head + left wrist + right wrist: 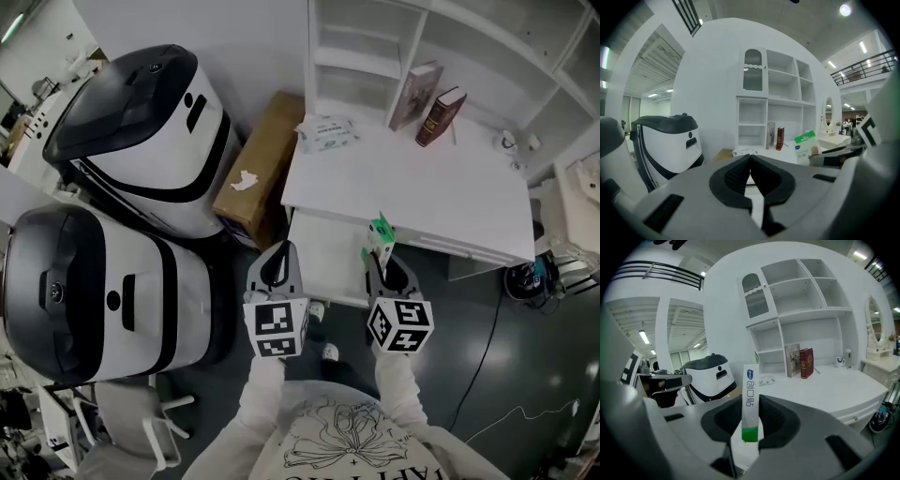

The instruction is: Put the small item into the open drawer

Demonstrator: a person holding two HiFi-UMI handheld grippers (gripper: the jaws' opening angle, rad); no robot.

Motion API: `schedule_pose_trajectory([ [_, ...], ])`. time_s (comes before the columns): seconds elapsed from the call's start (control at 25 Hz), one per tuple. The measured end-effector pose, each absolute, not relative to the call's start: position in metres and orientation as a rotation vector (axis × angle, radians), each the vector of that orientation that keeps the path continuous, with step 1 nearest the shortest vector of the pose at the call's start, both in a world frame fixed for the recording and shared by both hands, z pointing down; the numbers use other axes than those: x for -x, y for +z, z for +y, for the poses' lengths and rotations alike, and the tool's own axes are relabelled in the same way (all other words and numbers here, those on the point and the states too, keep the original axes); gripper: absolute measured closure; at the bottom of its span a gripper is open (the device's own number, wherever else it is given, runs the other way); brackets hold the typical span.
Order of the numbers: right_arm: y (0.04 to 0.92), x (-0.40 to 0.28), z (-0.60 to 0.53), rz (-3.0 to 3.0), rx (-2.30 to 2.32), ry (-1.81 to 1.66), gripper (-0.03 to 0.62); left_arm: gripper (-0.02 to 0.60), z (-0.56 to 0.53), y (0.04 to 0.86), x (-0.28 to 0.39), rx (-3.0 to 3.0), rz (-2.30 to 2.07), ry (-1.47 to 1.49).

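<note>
The small item is a white and green carton, which stands upright between the jaws of my right gripper. In the right gripper view the carton fills the gap and my right gripper is shut on it. It hangs over the right part of the open white drawer, which is pulled out from under the desk top. My left gripper hovers at the drawer's left front corner. In its own view, my left gripper is shut with nothing in it. The carton shows at the right of that view.
The white desk carries two books, a tissue pack and a mug, with shelves behind. A cardboard box leans at the desk's left. Two large white and black machines stand left of me.
</note>
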State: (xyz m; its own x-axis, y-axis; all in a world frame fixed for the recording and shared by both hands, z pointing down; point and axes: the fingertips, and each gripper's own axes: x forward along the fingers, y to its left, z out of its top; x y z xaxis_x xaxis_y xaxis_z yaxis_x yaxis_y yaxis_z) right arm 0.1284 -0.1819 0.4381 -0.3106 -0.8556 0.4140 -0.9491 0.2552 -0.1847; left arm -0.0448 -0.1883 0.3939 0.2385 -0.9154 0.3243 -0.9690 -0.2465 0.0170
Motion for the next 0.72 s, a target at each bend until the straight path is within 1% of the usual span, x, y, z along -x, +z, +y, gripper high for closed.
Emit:
schedule_pose_trajectory([
  [0.4, 0.502, -0.099, -0.235, -2.211, -1.562, 0.738, 0.5, 0.577, -0.263, 0.432, 0.048, -2.302, -1.664, 0.442],
  [0.72, 0.562, -0.092, -0.253, -2.098, -1.493, 0.822, 0.5, 0.577, -0.298, 0.471, 0.052, -2.284, -1.588, 0.496],
])
